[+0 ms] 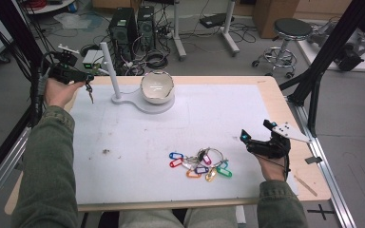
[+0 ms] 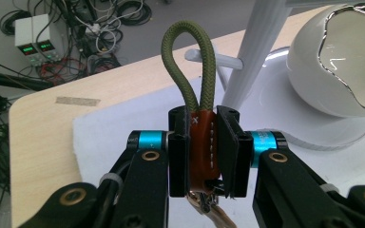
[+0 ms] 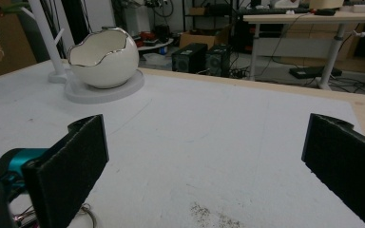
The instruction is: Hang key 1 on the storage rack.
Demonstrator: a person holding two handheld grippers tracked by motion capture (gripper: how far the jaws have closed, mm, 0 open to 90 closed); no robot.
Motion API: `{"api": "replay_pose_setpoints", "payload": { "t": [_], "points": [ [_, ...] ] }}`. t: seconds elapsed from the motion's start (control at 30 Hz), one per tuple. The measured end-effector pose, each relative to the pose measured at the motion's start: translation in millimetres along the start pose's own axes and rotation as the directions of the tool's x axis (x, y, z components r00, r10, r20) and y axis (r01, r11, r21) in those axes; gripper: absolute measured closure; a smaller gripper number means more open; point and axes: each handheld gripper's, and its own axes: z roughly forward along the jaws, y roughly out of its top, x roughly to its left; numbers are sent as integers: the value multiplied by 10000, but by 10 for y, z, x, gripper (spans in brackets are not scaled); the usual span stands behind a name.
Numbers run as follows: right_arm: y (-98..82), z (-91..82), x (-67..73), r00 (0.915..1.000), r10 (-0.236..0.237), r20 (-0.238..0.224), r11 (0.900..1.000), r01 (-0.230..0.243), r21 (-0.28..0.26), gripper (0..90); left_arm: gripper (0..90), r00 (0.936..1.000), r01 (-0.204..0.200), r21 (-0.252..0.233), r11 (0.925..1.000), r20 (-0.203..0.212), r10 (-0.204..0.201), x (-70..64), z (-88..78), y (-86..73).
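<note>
The left gripper [image 2: 203, 152] is clamped tight on a keychain [image 2: 203, 142], its jaws pressing the brown leather tab from both sides while the olive cord loop [image 2: 188, 57] stands up free above them and metal keys [image 1: 90, 91] dangle below; it is held up over the far-left corner of the white mat [image 1: 171, 137], just beside the white stand [image 1: 108, 66]; the relation that matters is loop to peg: in the left gripper view the stand's short peg [image 2: 214, 58] juts out right behind the loop, slightly to its right, and the loop's long axis runs upright, so my guess is that the open eye of the cord would have to be carried a little forward and over the peg's tip to hang there; the egg-shaped white bowl [image 1: 157, 87] sits on the same base, further right, and is not touched; the right gripper [image 1: 256, 142] rests near the right edge of the mat with its jaws spread wide and nothing between them, the pile of coloured key tags [image 1: 199, 165] lying just to its left; the left hand is plainly the nearer one to the stand
</note>
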Motion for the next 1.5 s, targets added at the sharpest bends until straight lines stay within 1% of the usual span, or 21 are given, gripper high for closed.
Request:
{"api": "replay_pose_setpoints", "payload": {
  "t": [0.07,0.13,0.2,0.37,0.47,0.5,0.57,0.73,0.9,0.93,1.03,1.07,1.1,1.13,1.2,1.23,1.3,1.33,1.37,1.43,1.5],
  "points": [
    [0,2,0,10000,-10,-5,10000,10,-2,6,755,10000,2,19,10000,54,-2,-19,24,-2],
    [-1,2,5,10000,19,-16,10000,-19,34,6,755,9999,-91,92,9999,110,90,-34,44,-5],
    [0,4,1,10000,-48,-27,10000,48,0,6,755,9999,-75,111,9999,115,74,-43,51,-6],
    [0,2,-2,10000,-15,-23,10000,15,12,6,755,9994,46,135,9999,356,-50,-58,113,-58],
    [-1,4,1,10000,-15,-23,10000,15,27,7,755,9992,119,161,9998,370,-124,-68,148,-82],
    [-1,6,0,10000,-40,-28,10000,40,17,7,755,9994,-4,264,9997,360,-5,-86,177,-90],
    [-1,7,1,10000,-45,-22,10000,45,28,7,755,9992,-68,291,9996,406,56,-106,200,-88],
    [-2,5,5,10000,-44,-43,10000,45,80,6,756,9988,-117,327,9994,476,101,-140,245,-91],
    [-3,6,3,10000,-40,-32,10000,40,85,7,755,9990,-186,459,9988,425,166,-160,261,-92],
    [-2,5,3,10000,-23,-50,10000,23,85,6,753,9991,-218,603,9979,380,196,-165,262,-93],
    [-2,4,3,10000,-30,-53,10000,31,86,6,738,9991,-191,697,9974,400,164,-166,261,-99],
    [-2,4,4,10000,-32,-56,10000,33,79,7,714,9996,-132,787,9968,273,111,-175,258,-102],
    [-2,4,4,10000,-32,-56,10000,33,79,7,651,9996,-132,787,9968,273,111,-175,258,-102],
    [-1,4,0,10000,-50,-31,10000,51,44,7,607,9994,15,816,9967,338,-43,-171,248,-102],
    [0,0,-1,10000,-15,-38,10000,16,53,6,532,9992,45,877,9961,404,-81,-174,250,-106],
    [-1,1,-2,10000,-20,-26,10000,20,58,6,493,9999,-92,941,9955,92,84,-197,248,-130],
    [-1,2,-4,10000,-9,-32,10000,9,80,6,413,9997,-91,943,9955,-202,111,-211,245,-160],
    [-1,2,-4,10000,-9,-32,10000,9,80,6,363,9997,-91,943,9955,-202,111,-211,245,-160],
    [-1,0,-2,10000,-10,-31,10000,10,74,7,306,9993,91,985,9951,-370,-54,-201,248,-190],
    [-1,0,-1,10000,3,-30,10000,-3,67,7,214,9980,265,1083,9938,-603,-200,-190,251,-214],
    [0,1,-3,10000,2,-28,10000,-2,74,7,155,9979,293,1169,9927,-607,-223,-177,246,-222]
  ]
}}
